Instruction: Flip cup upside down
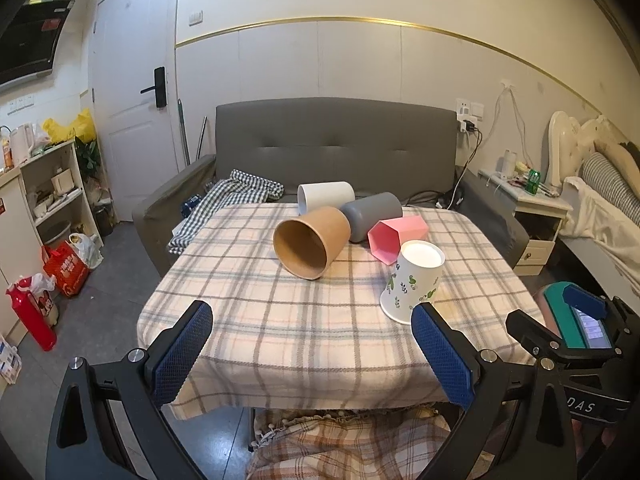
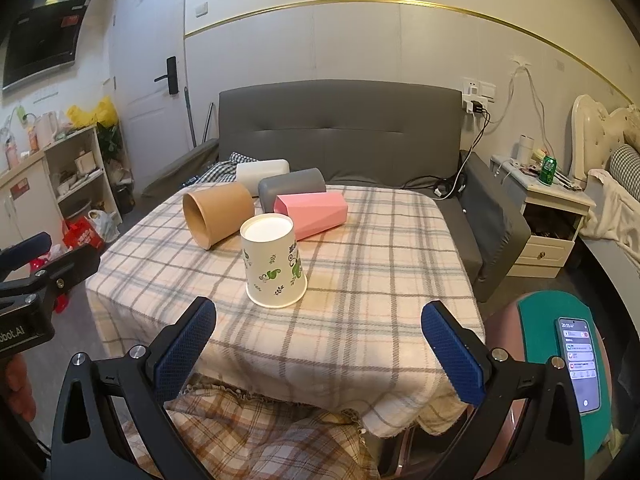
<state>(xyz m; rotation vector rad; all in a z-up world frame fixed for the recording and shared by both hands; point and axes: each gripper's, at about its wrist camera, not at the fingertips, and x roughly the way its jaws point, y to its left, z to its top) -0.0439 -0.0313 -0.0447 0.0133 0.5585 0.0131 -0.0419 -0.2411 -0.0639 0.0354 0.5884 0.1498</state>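
Note:
A white paper cup with green leaf print (image 1: 412,280) (image 2: 274,262) stands upside down on the plaid tablecloth (image 1: 280,320) (image 2: 360,280), rim down. Behind it lie a brown paper cup (image 1: 310,242) (image 2: 218,216), a pink hexagonal cup (image 1: 396,236) (image 2: 314,212), a grey cup (image 1: 374,214) (image 2: 292,186) and a white cup (image 1: 326,196) (image 2: 262,172), all on their sides. My left gripper (image 1: 312,344) is open and empty, in front of the table's near edge. My right gripper (image 2: 318,340) is open and empty, just short of the printed cup.
A grey sofa (image 1: 336,140) (image 2: 340,128) stands behind the table with a checked cloth (image 1: 224,200) on it. A nightstand (image 2: 544,208) is at the right. A phone (image 2: 580,364) lies on a green-topped stool at the near right. Shelves and bags are at the left.

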